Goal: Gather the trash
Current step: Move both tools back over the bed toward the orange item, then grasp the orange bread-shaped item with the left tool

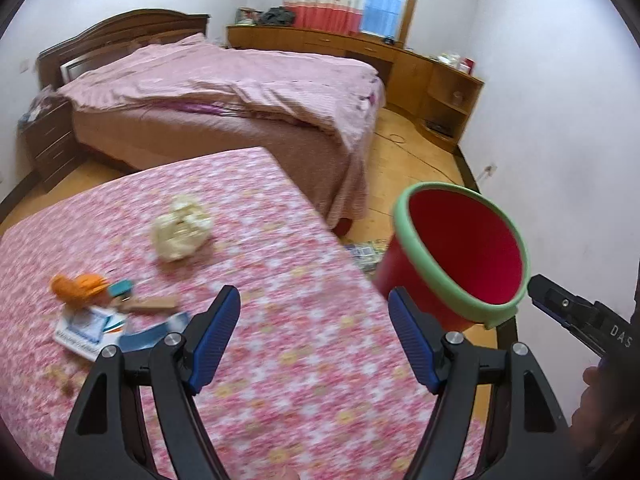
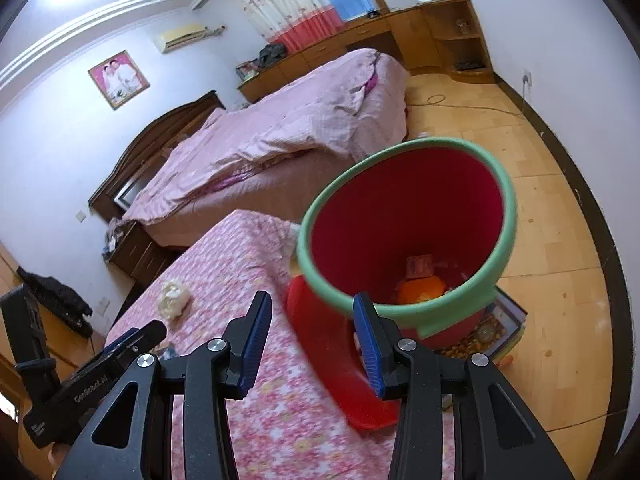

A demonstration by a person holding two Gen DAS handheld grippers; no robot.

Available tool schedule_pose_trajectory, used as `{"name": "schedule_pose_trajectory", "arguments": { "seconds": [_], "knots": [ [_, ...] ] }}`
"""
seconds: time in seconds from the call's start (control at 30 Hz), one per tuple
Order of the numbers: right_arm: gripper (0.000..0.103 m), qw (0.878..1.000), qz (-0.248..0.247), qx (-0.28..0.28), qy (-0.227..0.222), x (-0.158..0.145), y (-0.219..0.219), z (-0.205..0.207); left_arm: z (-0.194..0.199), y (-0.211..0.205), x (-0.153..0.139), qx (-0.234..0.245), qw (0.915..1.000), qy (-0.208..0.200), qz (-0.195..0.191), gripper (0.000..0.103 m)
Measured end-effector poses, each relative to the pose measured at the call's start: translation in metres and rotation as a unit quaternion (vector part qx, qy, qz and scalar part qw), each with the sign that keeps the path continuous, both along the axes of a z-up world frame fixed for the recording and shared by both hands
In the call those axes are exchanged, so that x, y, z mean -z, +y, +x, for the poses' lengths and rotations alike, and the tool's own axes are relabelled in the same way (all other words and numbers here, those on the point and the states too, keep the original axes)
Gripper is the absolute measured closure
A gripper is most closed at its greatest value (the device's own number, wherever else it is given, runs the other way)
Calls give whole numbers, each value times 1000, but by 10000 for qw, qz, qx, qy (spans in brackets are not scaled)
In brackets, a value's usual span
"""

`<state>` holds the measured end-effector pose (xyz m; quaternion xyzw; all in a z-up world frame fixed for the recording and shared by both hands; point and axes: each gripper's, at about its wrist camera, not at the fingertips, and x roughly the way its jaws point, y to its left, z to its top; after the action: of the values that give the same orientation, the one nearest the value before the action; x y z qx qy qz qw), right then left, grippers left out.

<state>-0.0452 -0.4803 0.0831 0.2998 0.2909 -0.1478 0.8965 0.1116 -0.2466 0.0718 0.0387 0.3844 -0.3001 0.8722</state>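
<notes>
A red trash bin with a green rim stands beside the floral-covered table; the right wrist view looks into it, where orange trash and a small red wrapper lie. On the table lie a crumpled cream paper wad, an orange wrapper, a teal and brown piece and white-blue leaflets. My left gripper is open and empty above the table. My right gripper is open and empty at the bin's near rim.
A bed with a pink quilt stands behind the table. A wooden cabinet lines the far wall. A red stool and a box of items sit on the wood floor by the bin.
</notes>
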Motion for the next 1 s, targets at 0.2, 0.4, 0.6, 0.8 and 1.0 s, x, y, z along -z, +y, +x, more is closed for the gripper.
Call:
{"name": "schedule_pose_trajectory", "arguments": {
  "seconds": [0.2,0.4,0.6,0.8,1.0],
  "knots": [
    [59,9997,-34,-220,77,1,24,13,18,43,7,-573,9983,116,44,27],
    [59,9987,-49,-467,187,6,45,29,40,80,14,-1031,9945,120,167,27],
    [59,9974,-96,-647,295,10,60,43,66,110,18,-1338,9900,49,437,27],
    [59,9962,-144,-735,449,15,73,56,90,130,24,-1528,9864,-4,601,27],
    [59,9948,-165,-794,613,24,84,67,113,139,37,-1544,9854,74,720,27]
  ]
}}
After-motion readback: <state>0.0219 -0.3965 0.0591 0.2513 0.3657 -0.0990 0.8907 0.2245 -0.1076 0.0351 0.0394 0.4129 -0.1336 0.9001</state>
